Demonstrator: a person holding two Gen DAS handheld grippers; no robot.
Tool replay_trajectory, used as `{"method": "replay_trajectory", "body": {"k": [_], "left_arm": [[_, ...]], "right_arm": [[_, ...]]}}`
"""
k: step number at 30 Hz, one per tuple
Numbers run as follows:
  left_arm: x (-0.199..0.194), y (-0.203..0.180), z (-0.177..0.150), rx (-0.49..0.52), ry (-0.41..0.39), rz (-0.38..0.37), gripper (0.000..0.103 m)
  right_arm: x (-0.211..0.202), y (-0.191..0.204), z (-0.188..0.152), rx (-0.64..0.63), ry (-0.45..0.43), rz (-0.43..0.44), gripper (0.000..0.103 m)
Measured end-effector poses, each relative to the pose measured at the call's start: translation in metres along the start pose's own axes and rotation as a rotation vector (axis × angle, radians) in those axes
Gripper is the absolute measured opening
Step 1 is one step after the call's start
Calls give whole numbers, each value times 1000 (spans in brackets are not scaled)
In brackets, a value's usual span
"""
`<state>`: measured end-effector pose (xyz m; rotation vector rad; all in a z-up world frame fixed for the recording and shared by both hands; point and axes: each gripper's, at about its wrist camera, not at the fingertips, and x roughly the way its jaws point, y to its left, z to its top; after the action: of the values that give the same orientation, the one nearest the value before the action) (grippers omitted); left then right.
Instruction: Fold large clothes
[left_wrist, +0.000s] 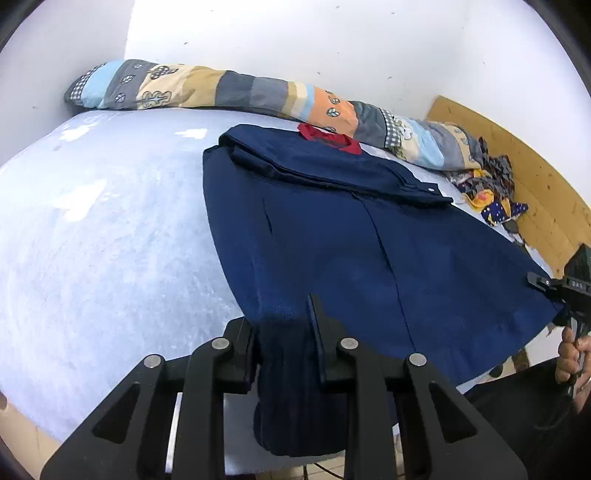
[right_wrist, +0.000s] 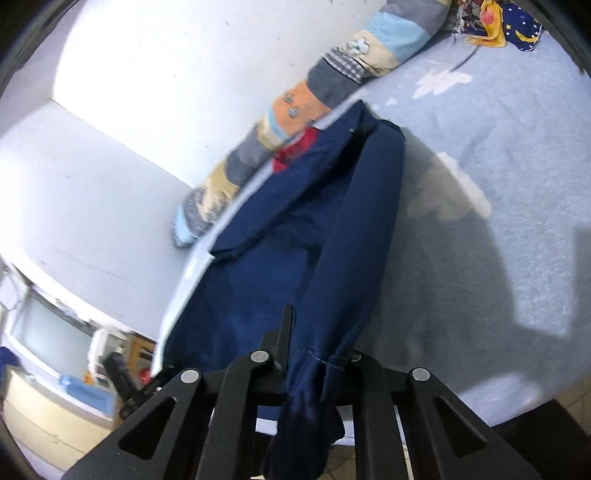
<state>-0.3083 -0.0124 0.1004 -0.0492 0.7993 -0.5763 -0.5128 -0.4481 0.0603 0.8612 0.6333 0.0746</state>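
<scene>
A large navy blue garment (left_wrist: 332, 236) with a red collar (left_wrist: 328, 137) lies on the light blue bed (left_wrist: 110, 229), a sleeve folded across its upper part. My left gripper (left_wrist: 284, 325) is shut on the garment's near left hem corner, cloth bunched between the fingers. My right gripper (right_wrist: 314, 350) is shut on the garment (right_wrist: 295, 229) at its near right edge, lifting it slightly; it also shows at the right edge of the left wrist view (left_wrist: 569, 291), held by a hand (left_wrist: 572, 354).
A rolled patchwork quilt (left_wrist: 229, 92) lies along the white wall behind the garment. A heap of colourful clothes (left_wrist: 487, 192) sits at the far right by a wooden headboard (left_wrist: 535, 177). The bed's near edge is under the grippers.
</scene>
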Motion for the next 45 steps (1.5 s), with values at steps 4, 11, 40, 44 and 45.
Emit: {"method": "replay_trajectory", "body": {"k": [4, 11, 40, 44, 45], "left_arm": [[-16, 5, -3, -20, -9, -16, 20], [-45, 19, 3, -76, -57, -35, 21], [29, 38, 239, -173, -152, -69, 21], [106, 40, 294, -163, -83, -38, 21], [138, 43, 308, -167, -55, -17, 21]], "right_arm": [[-14, 5, -6, 8, -22, 67, 10], [-38, 15, -14, 9, -39, 137, 10], [12, 67, 201, 32, -122, 222, 10], [71, 49, 254, 48, -123, 169, 10], [88, 41, 268, 61, -120, 150, 10]]}}
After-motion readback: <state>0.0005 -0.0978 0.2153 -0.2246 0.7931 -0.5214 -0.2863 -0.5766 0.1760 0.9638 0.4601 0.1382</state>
